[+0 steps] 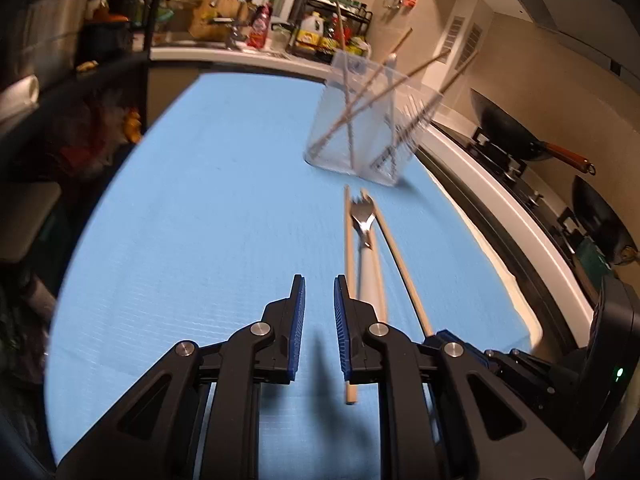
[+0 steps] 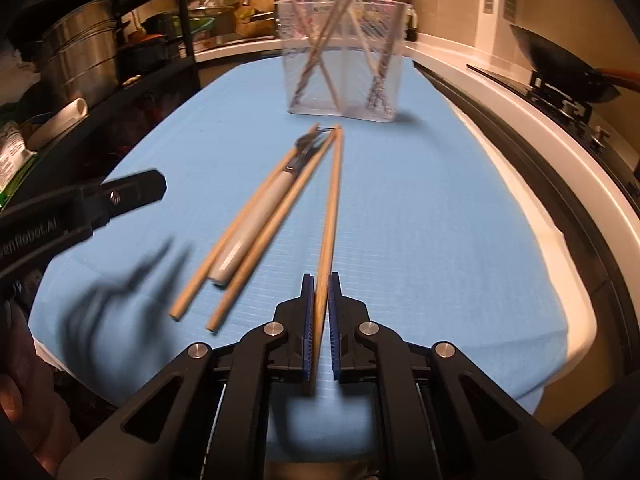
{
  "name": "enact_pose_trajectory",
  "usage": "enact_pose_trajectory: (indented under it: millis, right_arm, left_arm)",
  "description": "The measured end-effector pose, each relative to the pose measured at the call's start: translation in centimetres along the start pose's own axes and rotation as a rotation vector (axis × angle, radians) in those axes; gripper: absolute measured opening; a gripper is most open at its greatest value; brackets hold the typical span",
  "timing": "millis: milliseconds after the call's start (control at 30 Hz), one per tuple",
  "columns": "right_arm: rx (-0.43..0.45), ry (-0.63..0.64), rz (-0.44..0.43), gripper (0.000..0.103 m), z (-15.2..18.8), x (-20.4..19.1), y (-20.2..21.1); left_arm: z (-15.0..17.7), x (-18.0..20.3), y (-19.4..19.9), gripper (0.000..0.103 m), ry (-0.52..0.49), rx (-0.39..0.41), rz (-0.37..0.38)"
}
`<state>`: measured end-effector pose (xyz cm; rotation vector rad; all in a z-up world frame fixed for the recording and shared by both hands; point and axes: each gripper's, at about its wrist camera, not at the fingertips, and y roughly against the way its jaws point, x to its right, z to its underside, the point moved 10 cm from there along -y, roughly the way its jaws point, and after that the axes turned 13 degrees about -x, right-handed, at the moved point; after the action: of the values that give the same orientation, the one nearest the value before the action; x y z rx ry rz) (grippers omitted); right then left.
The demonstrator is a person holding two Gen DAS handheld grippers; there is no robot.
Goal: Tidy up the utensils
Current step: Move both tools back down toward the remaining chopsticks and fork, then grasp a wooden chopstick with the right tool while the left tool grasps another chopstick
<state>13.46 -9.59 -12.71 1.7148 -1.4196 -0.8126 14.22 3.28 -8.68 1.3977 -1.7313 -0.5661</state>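
— Right gripper (image 2: pixel 319 300): how is it set?

— Its blue pads (image 2: pixel 307 320) are drawn in narrowly around one wooden chopstick (image 2: pixel 330 216). The stick is seen running forward from between the jaws, over the blue mat (image 2: pixel 420 220). Whether both pads are pressed fully against it cannot be told; contact looks clear on the left pad only.

— And the left gripper (image 1: pixel 319 300)?

— A narrow gap is kept between its fingers, and nothing is held there. It is poised over the mat, just left of the loose utensils. From the right wrist view its black body (image 2: pixel 120 196) is seen at the left edge.

— What is laid beside the held stick?

— A fork (image 2: pixel 272 200) with a pale handle is laid on the mat, tines pointed toward the container. It is flanked by two more chopsticks: one (image 2: pixel 244 224) on its left, one (image 2: pixel 276 224) on its right, both touching or nearly touching it.

— Where is the container?

— A clear plastic holder (image 2: pixel 344 56) is stood upright at the far end of the mat, well apart from the grippers. Several chopsticks (image 2: pixel 320 52) are leaned crosswise inside it, along with some patterned sticks that are too blurred to name.

— Beyond the mat?

— A dark wok (image 1: pixel 512 132) is seen on the stove at the right.
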Motion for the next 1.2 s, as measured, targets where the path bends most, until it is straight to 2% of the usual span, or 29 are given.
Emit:
enact_pose_trajectory:
  millis: [100,233,333,633,667,733,767,900,1033,1200]
  right_arm:
    - [-0.009,-0.031,0.023,0.006,0.2,1.7,0.2]
    - [-0.017,-0.073,0.033,0.006,0.5,3.4,0.3]
    - [-0.015,-0.084,0.026,0.006,0.6,3.7,0.2]
    - [0.003,-0.071,0.026,0.006,0.3,3.3,0.1]
    - [0.005,-0.07,0.026,0.006,0.2,3.3,0.1]
    - [0.007,-0.062,0.025,0.006,0.2,3.1,0.1]
    - [0.008,-0.055,0.018,0.006,0.1,2.9,0.1]
    - [0.014,-0.032,0.011,0.006,-0.2,2.4,0.0]
    - [0.016,-0.059,0.016,0.006,-0.5,3.1,-0.2]
    - [0.026,-0.064,0.027,0.01,-0.3,3.0,-0.1]
  left_arm:
    - [0.5,0.7,-1.4,0.015,-0.007,-0.039,0.025]
    - [1.3,1.8,-2.8,0.015,-0.043,-0.067,0.008]
    - [1.8,2.1,-3.7,0.015,-0.088,-0.081,-0.062]
    - [2.4,3.5,-3.8,0.015,-0.193,-0.065,-0.145]
    - [2.5,3.5,-3.7,0.015,-0.193,-0.063,-0.147]
    - [2.5,3.3,-3.7,0.007,-0.201,-0.055,-0.177]
    - [2.4,3.1,-3.6,0.007,-0.203,-0.048,-0.192]
    - [1.8,0.8,-3.0,0.007,-0.129,-0.018,-0.247]
    - [1.4,-0.9,-2.4,0.007,-0.064,-0.001,-0.269]
    - [1.8,-1.2,-2.2,0.007,-0.059,0.007,-0.272]
